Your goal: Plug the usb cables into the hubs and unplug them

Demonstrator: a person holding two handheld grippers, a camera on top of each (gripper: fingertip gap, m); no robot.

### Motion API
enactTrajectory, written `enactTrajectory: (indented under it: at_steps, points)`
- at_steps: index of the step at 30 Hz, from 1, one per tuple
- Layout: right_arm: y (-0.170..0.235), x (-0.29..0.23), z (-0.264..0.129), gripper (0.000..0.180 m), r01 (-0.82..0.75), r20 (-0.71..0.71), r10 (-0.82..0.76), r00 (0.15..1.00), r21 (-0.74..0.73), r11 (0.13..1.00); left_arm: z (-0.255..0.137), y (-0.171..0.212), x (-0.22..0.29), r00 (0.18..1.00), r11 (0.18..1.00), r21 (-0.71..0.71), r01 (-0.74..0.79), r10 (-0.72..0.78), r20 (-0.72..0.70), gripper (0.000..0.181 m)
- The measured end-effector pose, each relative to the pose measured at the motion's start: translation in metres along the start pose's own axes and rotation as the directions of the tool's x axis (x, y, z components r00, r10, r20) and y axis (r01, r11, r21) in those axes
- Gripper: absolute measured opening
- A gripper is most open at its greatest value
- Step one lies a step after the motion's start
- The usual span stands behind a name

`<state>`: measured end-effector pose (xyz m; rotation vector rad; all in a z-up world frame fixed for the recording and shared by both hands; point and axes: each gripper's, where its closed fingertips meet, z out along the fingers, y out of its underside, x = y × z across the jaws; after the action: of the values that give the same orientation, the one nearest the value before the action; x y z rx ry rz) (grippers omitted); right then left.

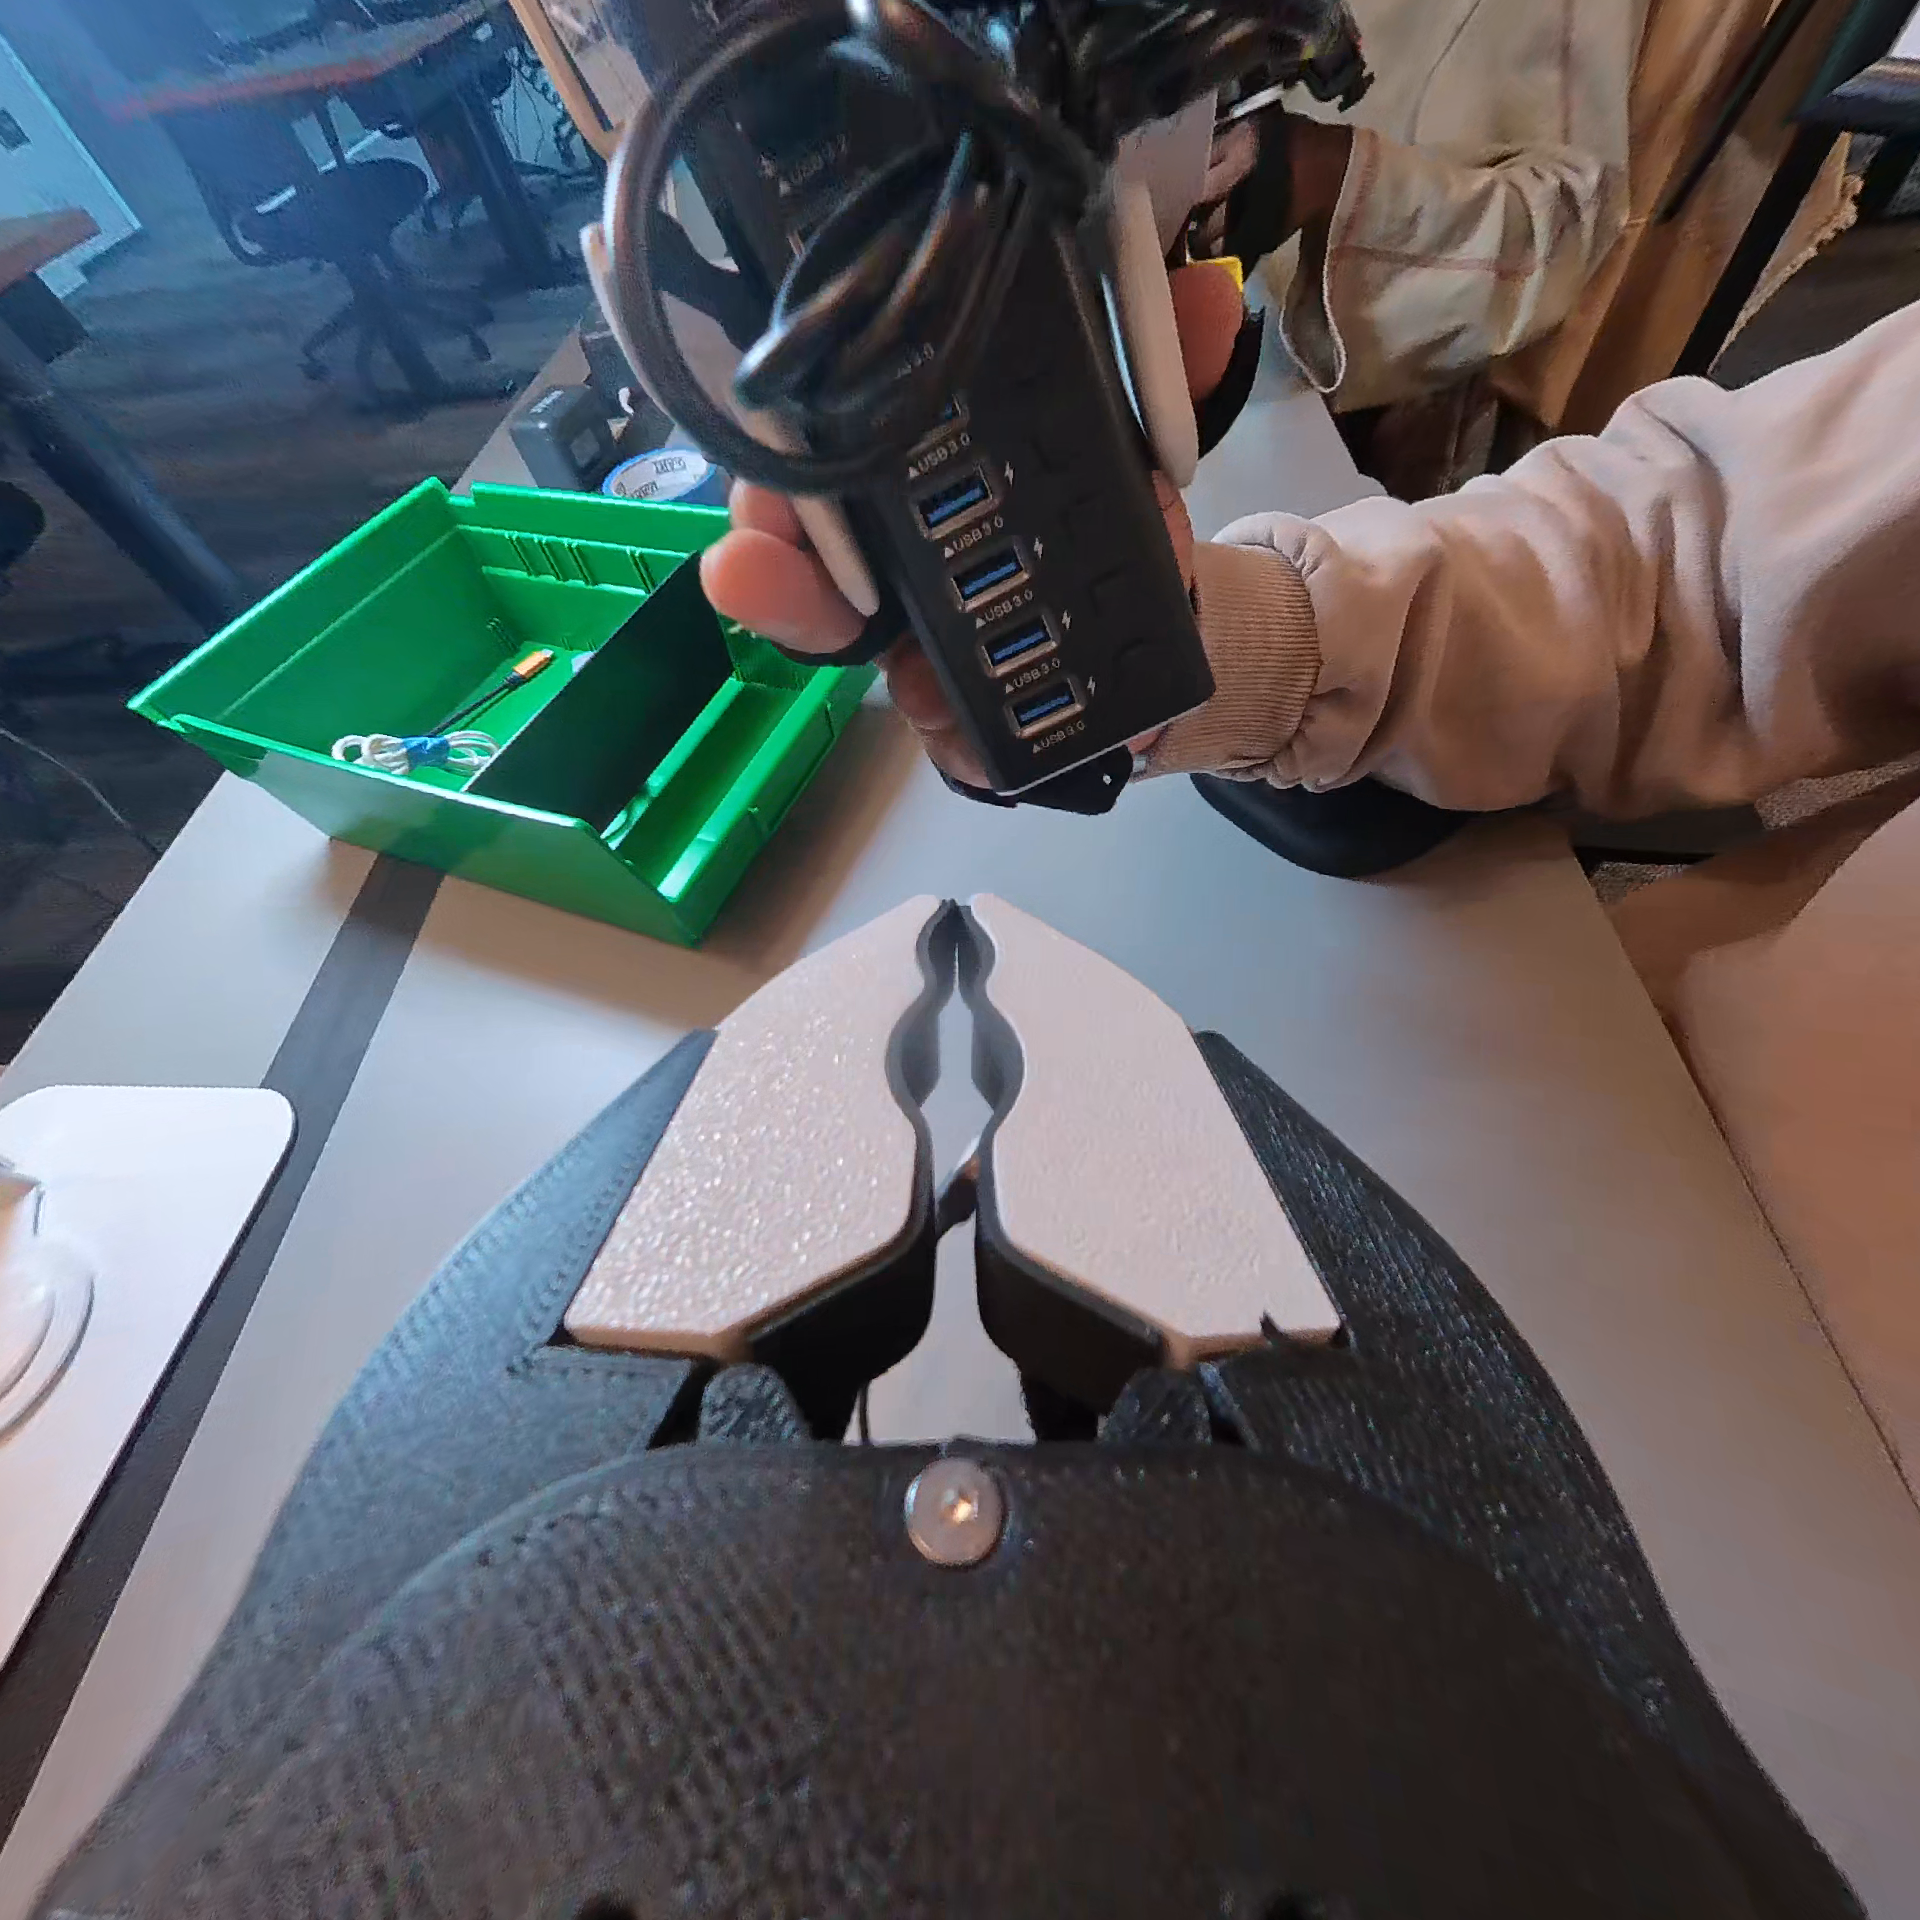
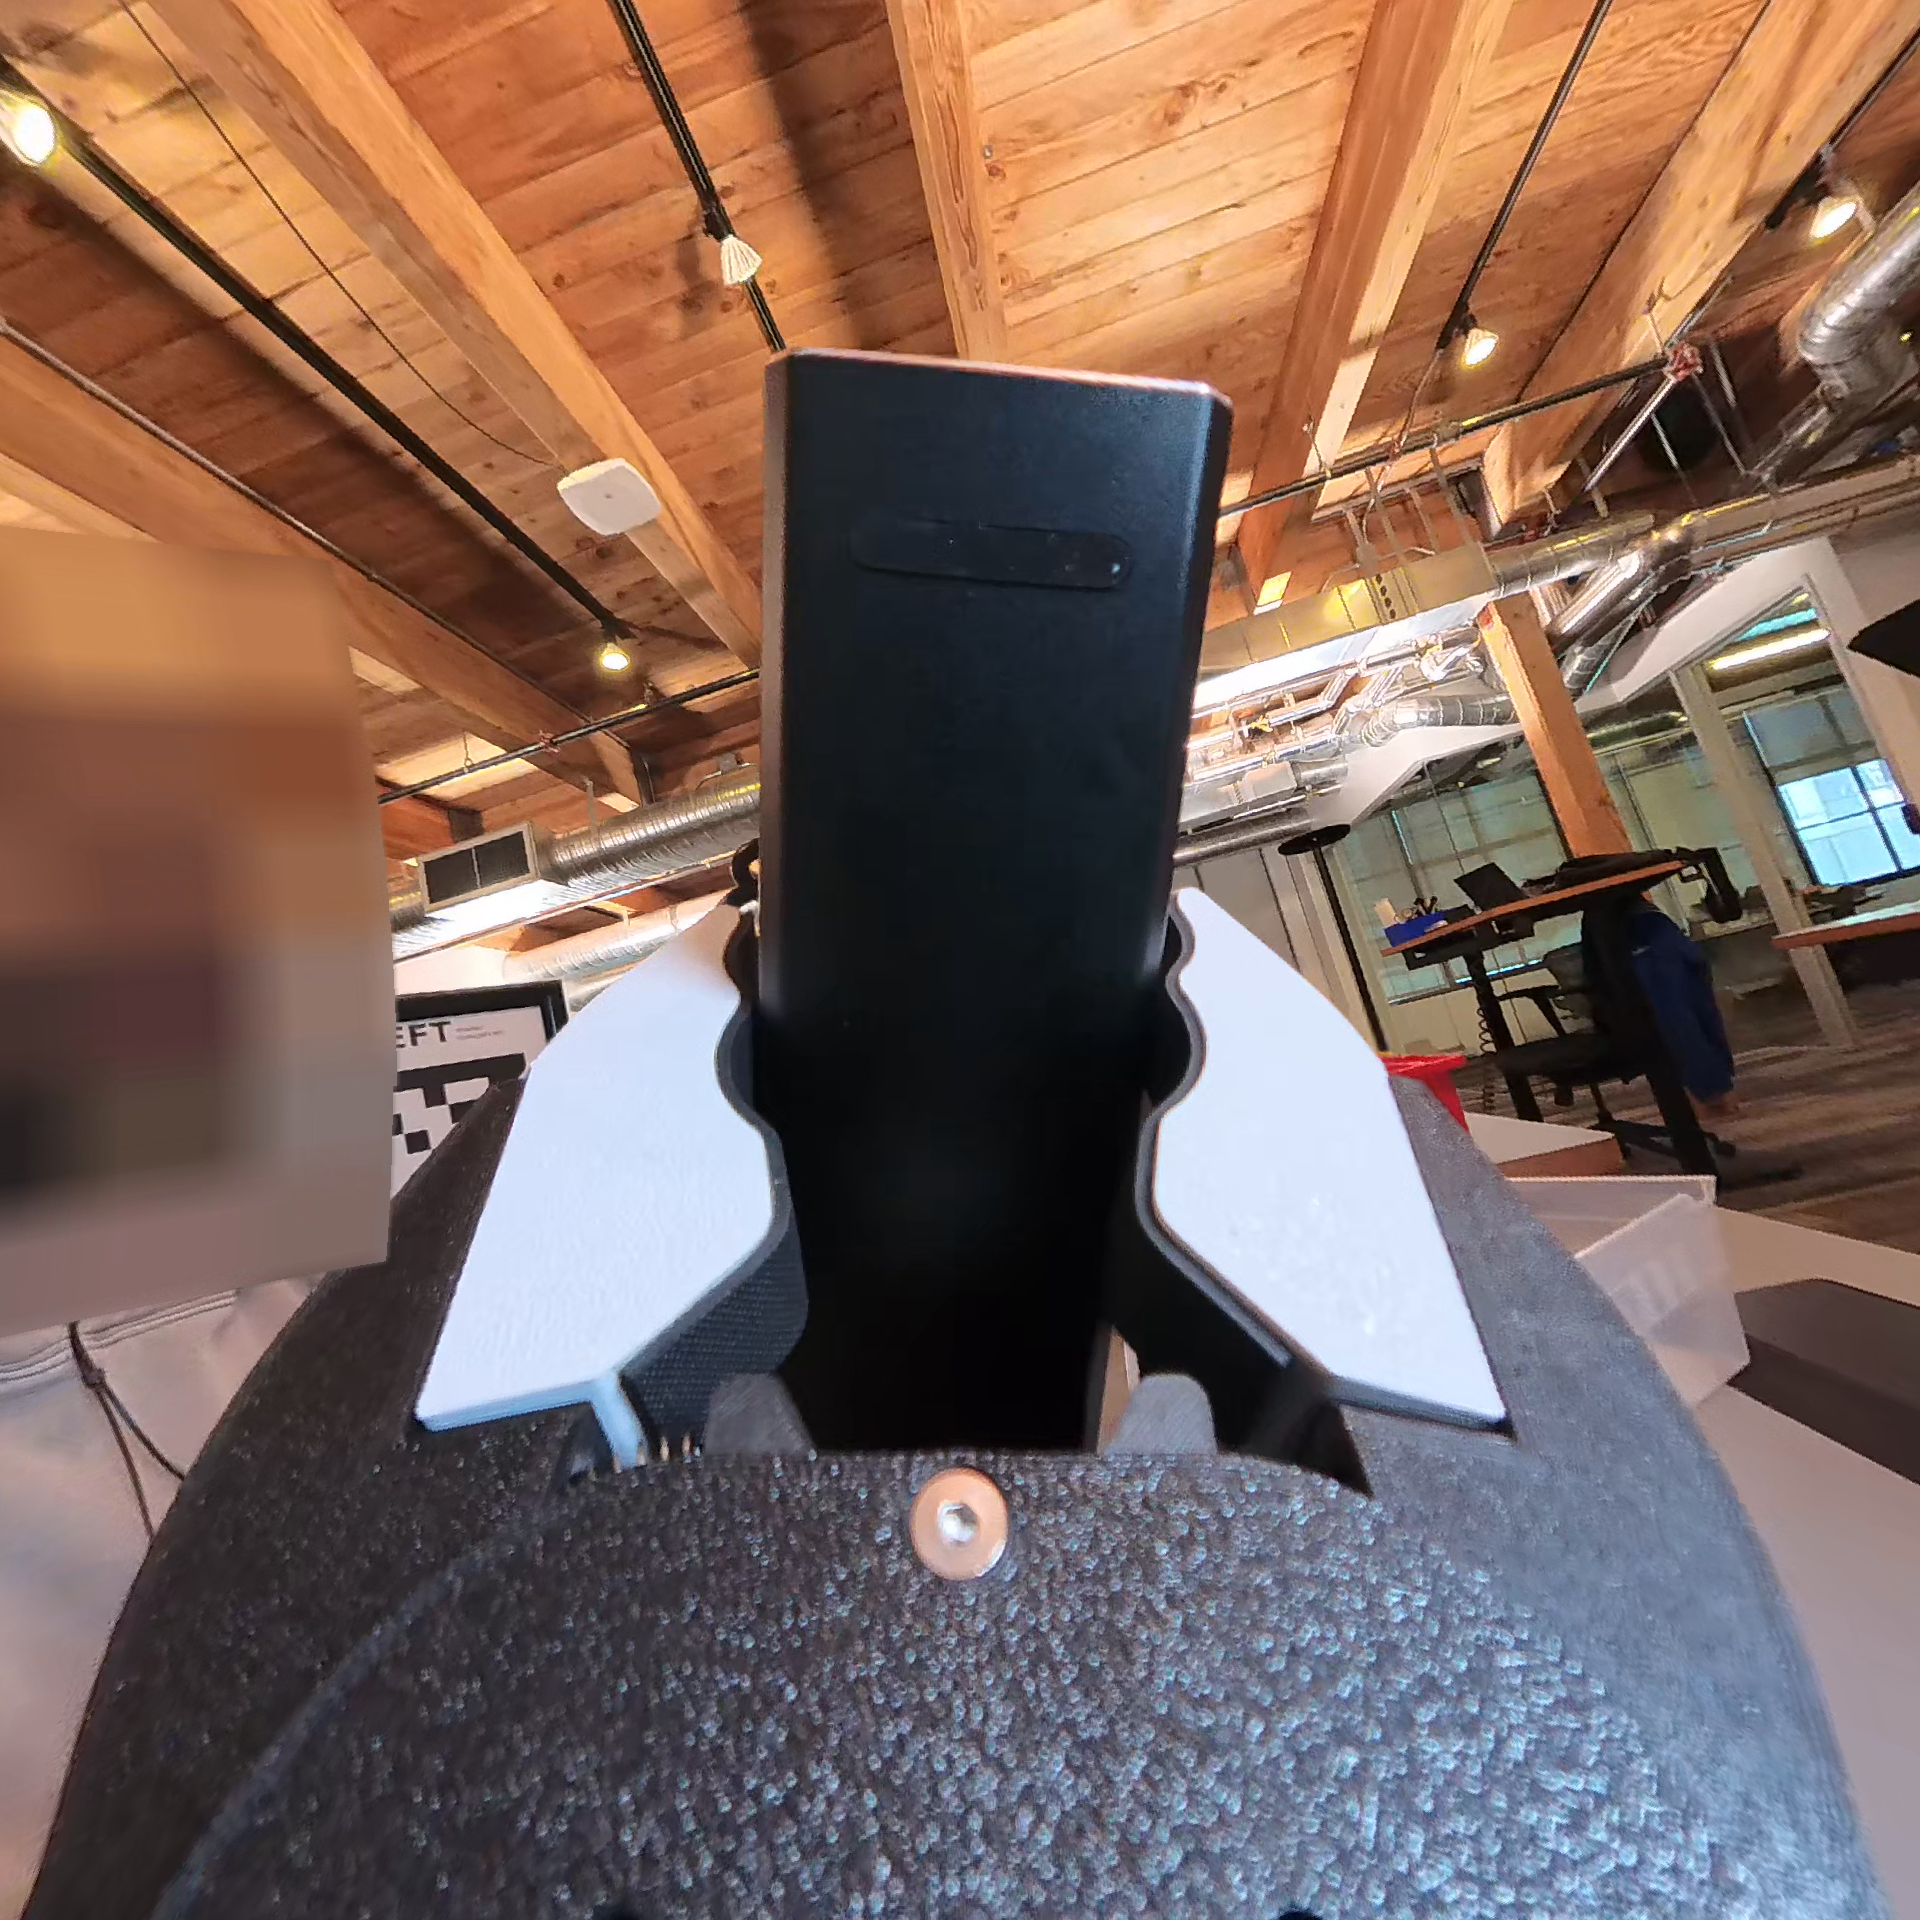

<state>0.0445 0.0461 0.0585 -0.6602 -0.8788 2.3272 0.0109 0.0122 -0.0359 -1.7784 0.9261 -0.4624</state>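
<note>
My right gripper (image 2: 961, 925) is shut on a black USB hub (image 2: 987, 707), its pads pressed against the hub's two long sides, and holds it up towards the ceiling. In the left wrist view the hub (image 1: 1049, 582) hangs above the table with its row of blue ports facing me. The right gripper's white fingers (image 1: 1148, 343) clamp it and a person's hand (image 1: 769, 582) is around it. A coiled black cable (image 1: 717, 312) hangs at the hub's upper end. My left gripper (image 1: 961, 909) is shut low over the table (image 1: 1195, 935), with nothing between its tips.
A green bin (image 1: 312, 769) with a black divider (image 1: 613, 707) stands at the left; it holds a coiled white cable (image 1: 416, 750) and an orange-plug cable (image 1: 530, 665). A beige sleeve (image 1: 1507, 623) reaches in from the right. A white pad (image 1: 135, 1247) lies front left. Spacing between my two grippers at the tips: around 10 cm.
</note>
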Motion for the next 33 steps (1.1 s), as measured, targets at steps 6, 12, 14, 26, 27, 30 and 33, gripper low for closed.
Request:
enactTrajectory:
  at_steps: [6,12,14,26,27,30,33]
  points:
    - [-0.011,-0.006,0.001,0.073,0.055,-0.025,-0.053,0.998,0.050,0.997,0.028,-0.017,0.014,0.998,0.992,0.115,0.045,-0.041,-0.038,0.060]
    - [0.000,-0.006,0.009,0.072,0.179,-0.084,-0.179,0.980,-0.009,0.984,0.062,-0.030,0.018,0.982,0.951,0.246,0.188,-0.177,-0.066,0.077]
    - [0.008,-0.005,0.012,0.072,0.232,-0.100,-0.236,0.967,-0.058,0.971,0.063,-0.028,0.019,0.979,0.946,0.256,0.201,-0.183,-0.092,0.069]
    - [0.056,0.015,0.004,0.156,0.359,-0.076,-0.447,0.891,-0.481,0.799,-0.007,-0.021,0.002,0.999,0.988,0.156,0.001,0.007,-0.049,0.061]
    - [0.060,0.015,0.005,0.166,0.364,-0.068,-0.452,0.889,-0.493,0.790,-0.010,-0.019,0.002,0.999,0.990,0.143,-0.012,0.018,-0.047,0.061]
    - [0.064,0.012,0.006,0.122,0.353,-0.046,-0.429,0.902,-0.493,0.796,-0.021,-0.022,0.003,0.999,0.990,0.138,-0.016,0.023,-0.048,0.061]
    - [0.052,0.012,0.002,0.093,0.329,-0.070,-0.400,0.914,-0.451,0.830,-0.030,-0.021,-0.002,0.999,0.993,0.117,-0.037,0.038,-0.013,0.061]
